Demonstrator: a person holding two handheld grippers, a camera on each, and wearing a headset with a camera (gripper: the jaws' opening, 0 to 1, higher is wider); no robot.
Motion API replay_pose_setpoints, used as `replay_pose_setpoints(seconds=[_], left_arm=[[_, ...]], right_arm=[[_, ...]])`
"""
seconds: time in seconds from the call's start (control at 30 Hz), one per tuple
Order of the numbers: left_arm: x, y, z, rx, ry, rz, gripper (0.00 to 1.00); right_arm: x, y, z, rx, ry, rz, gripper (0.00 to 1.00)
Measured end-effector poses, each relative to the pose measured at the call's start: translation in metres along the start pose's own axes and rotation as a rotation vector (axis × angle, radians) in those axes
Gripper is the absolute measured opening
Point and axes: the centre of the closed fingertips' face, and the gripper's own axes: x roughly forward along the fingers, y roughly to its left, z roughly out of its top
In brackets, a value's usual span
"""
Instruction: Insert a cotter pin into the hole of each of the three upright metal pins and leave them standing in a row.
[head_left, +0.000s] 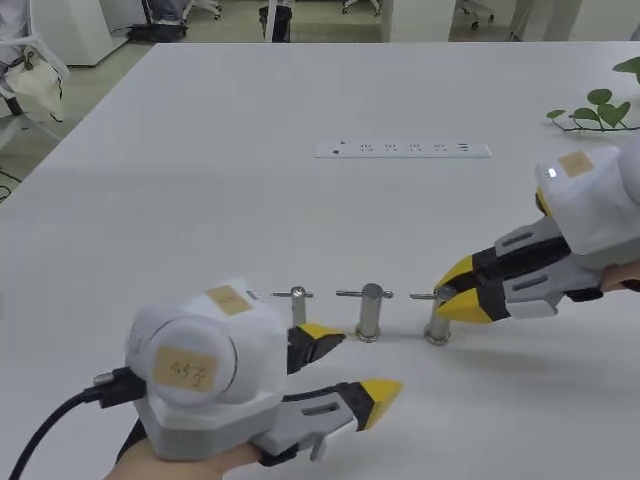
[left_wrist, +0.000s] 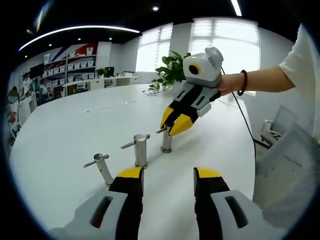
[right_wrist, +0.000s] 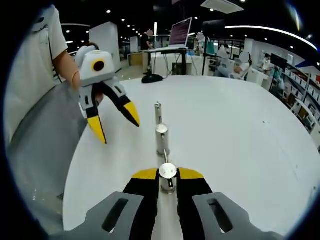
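My right hand-held gripper (right_wrist: 168, 174) clamps the end pin (right_wrist: 167, 185) on the white counter (right_wrist: 240, 130); my left hand-held gripper (left_wrist: 168, 174) hangs open beside the row. I should hold it upright, seating its cotter pin (head_left: 422, 296) straight

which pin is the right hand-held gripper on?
Rightmost pin in head view: right hand-held gripper clamps its top; middle pin and left pin stand free.

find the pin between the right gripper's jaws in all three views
Head view: end pin, right end of the row, at the tips of the right gripper.
Left gripper view: end pin, farthest in the row, near centre.
Right gripper view: end pin, bottom centre, between the jaws.
Shared landmark: the middle pin beside it.
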Motion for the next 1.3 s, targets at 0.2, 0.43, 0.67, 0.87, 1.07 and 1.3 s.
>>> replay_pose_setpoints(seconds=[0.2, 0.43, 0.67, 0.87, 1.07, 1.3], left_arm=[[-0.006, 0.001, 0.002, -0.009, -0.008, 0.006, 0.40], [-0.015, 0.003, 0.003, -0.013, -0.011, 0.011, 0.43], [-0.025, 0.008, 0.002, -0.011, -0.006, 0.024, 0.45], [-0.033, 0.014, -0.001, -0.017, 0.003, 0.047, 0.48], [-0.042, 0.026, 0.002, -0.035, -0.006, 0.076, 0.51], [-0.049, 0.032, 0.004, -0.045, 0.000, 0.098, 0.56]], right_arm=[[-0.001, 0.001, -0.001, -0.018, -0.002, 0.013, 0.14], [-0.002, 0.001, -0.002, -0.024, -0.010, 0.018, 0.14], [0.001, 0.003, -0.005, -0.024, 0.011, 0.032, 0.18], [0.002, 0.005, -0.008, 0.035, 0.013, 0.013, 0.23], [-0.004, 0.001, -0.001, 0.168, -0.038, -0.070, 0.31], [-0.011, 0.005, 0.003, 0.266, -0.050, -0.134, 0.50]])
